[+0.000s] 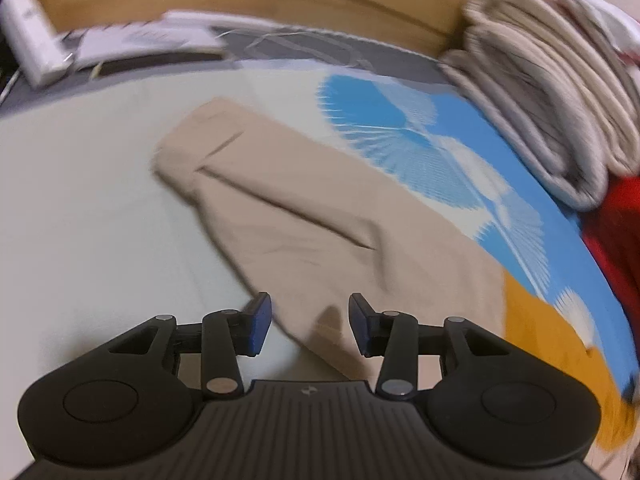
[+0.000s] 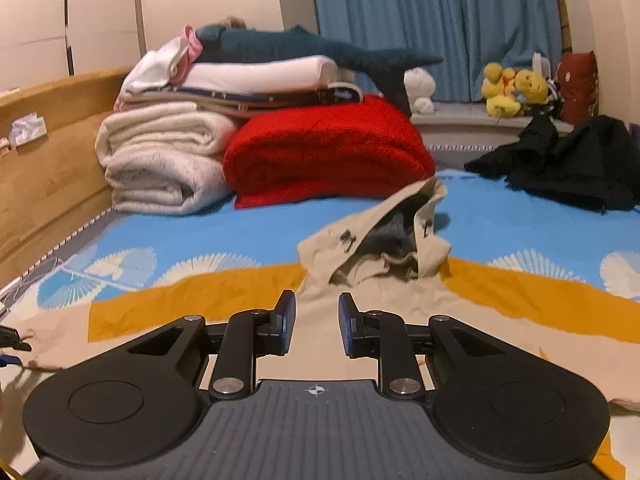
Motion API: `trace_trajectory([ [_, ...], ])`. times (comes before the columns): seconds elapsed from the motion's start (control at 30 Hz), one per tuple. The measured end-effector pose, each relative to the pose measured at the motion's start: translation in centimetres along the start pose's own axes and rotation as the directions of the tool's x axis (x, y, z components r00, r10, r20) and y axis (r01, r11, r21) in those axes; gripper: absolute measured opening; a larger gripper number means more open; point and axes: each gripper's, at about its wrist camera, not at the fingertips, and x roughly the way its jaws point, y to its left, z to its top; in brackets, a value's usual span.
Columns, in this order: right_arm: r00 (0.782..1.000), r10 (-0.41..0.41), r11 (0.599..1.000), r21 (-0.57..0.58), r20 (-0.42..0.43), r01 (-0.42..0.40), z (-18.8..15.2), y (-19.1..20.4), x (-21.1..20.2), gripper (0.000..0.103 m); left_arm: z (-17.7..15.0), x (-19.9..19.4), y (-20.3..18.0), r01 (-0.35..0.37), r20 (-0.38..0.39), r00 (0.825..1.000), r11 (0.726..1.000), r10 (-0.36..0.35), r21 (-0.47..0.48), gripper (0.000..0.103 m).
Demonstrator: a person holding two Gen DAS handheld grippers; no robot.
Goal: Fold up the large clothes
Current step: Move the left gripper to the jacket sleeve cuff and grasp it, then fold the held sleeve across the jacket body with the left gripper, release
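A beige hoodie (image 2: 372, 240) lies spread on the bed sheet (image 2: 200, 232), hood propped up, one sleeve (image 1: 248, 184) stretched flat and not yet folded in. The left gripper (image 1: 310, 330) hovers over that sleeve, jaws apart and empty; the right gripper (image 2: 317, 324) hovers, jaws narrowly apart, behind the hood. Folding appears barely begun.
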Motion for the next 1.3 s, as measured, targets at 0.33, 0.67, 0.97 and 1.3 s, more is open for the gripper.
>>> trace_trajectory([
  [0.33, 0.994, 0.011, 1.000, -0.006, -0.109, -0.011, -1.2, 0.9, 2.0, 0.024, 1.6, 1.3, 1.7, -0.032, 0.045, 0.998, 0.996, 0.036, -0.079, 0.026],
  [0.67, 0.983, 0.006, 0.998, 0.060, -0.184, 0.005, -1.2, -0.6, 2.2, 0.023, 1.0, -7.6, -7.7, 0.027, 0.328, 0.942, 0.991, -0.069, 0.132, 0.000],
  [0.97, 0.991, -0.043, 0.995, 0.082, -0.123, 0.053, -0.6, -1.9, -1.0, 0.004, -9.6, -17.0, -21.7, 0.383, 0.190, 0.845, 0.815, -0.499, 0.435, 0.000],
  [1.3, 0.979, -0.099, 0.985, 0.122, -0.179, 0.122, -2.8, -4.4, -2.2, 0.008, -27.9, -21.6, -32.4, 0.768, -0.471, 0.606, 0.318, -0.641, 0.556, 0.014],
])
